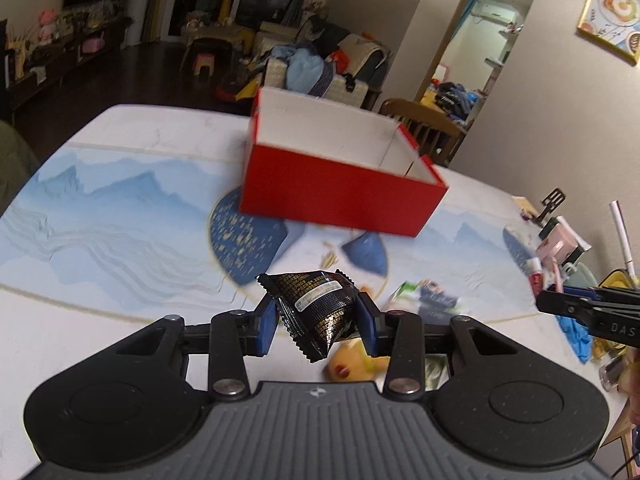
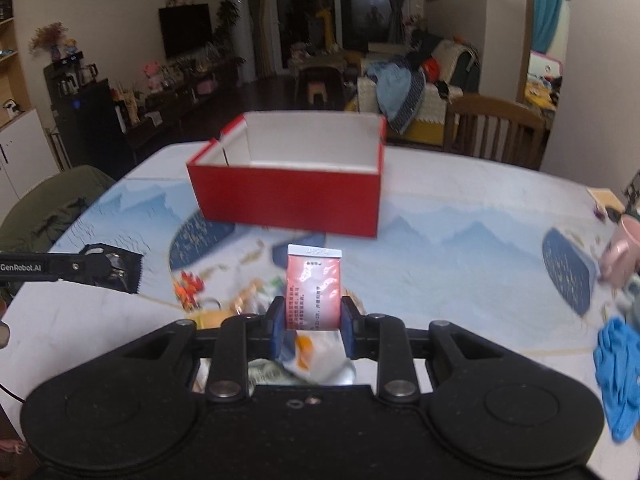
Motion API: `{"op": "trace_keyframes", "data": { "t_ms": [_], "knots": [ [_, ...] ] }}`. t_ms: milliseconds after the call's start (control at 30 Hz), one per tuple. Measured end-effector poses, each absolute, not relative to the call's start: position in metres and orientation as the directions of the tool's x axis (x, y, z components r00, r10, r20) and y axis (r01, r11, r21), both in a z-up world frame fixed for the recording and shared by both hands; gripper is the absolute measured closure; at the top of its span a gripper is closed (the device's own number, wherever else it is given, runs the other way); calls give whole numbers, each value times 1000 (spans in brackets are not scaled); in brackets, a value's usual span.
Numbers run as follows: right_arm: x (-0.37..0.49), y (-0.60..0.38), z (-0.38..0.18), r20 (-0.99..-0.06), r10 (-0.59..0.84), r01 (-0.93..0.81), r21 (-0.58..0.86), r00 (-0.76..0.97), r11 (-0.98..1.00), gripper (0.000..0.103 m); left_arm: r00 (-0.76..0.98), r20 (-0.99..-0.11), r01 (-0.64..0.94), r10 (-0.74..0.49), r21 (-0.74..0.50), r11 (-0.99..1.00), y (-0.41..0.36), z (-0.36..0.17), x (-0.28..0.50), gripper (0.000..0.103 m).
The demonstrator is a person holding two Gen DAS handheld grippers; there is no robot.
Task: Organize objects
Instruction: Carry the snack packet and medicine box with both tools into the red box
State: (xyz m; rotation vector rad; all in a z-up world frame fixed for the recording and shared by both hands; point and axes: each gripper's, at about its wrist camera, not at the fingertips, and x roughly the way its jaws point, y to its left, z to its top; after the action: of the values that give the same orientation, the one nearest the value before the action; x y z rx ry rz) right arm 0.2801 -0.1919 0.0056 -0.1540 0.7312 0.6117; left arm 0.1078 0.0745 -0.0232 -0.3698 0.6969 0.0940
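My left gripper [image 1: 318, 322] is shut on a black foil packet [image 1: 320, 310] with gold print, held above the table. My right gripper [image 2: 313, 322] is shut on a red and white sachet [image 2: 314, 286] that stands upright between its pads. An open red box [image 1: 340, 194] with a white inside sits on the table beyond both grippers; in the right wrist view the red box [image 2: 288, 196] is straight ahead. The left gripper with its black packet [image 2: 116, 270] shows at the left edge of the right wrist view. The right gripper's tip [image 1: 560, 304] pokes in at the right of the left wrist view.
Small items lie on the blue-patterned tablecloth [image 1: 100, 220] under the grippers: a yellow object [image 1: 352, 364], a green and white pack [image 1: 420, 296], an orange toy [image 2: 188, 284]. A blue cloth [image 2: 618, 364], a pink cup [image 2: 624, 252] and a wooden chair [image 2: 496, 128] are on the right.
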Motion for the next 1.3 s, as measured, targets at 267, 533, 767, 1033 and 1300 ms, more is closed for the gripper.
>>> {"op": "trace_keyframes", "data": {
  "t_ms": [267,533,767,1033,1300],
  "knots": [
    [303,-172,29,-615,493,-611,22,615,791,76,798,-601,-152,-53,-285,946,65,-1,136,63],
    [335,-151,47,-585,532,-654,6,611,757,76,808,-587,-135,-50,-268,954,61,17,174,63],
    [369,-134,55,-587,559,-678,22,586,735,76,819,-573,-127,-31,-234,964,62,32,212,63],
    [411,-115,49,-622,553,-674,55,554,737,76,803,-596,-138,18,-157,978,66,31,260,63],
    [448,-98,34,-647,521,-651,50,557,758,76,778,-627,-152,38,-129,980,78,22,309,63]
  ]
}}
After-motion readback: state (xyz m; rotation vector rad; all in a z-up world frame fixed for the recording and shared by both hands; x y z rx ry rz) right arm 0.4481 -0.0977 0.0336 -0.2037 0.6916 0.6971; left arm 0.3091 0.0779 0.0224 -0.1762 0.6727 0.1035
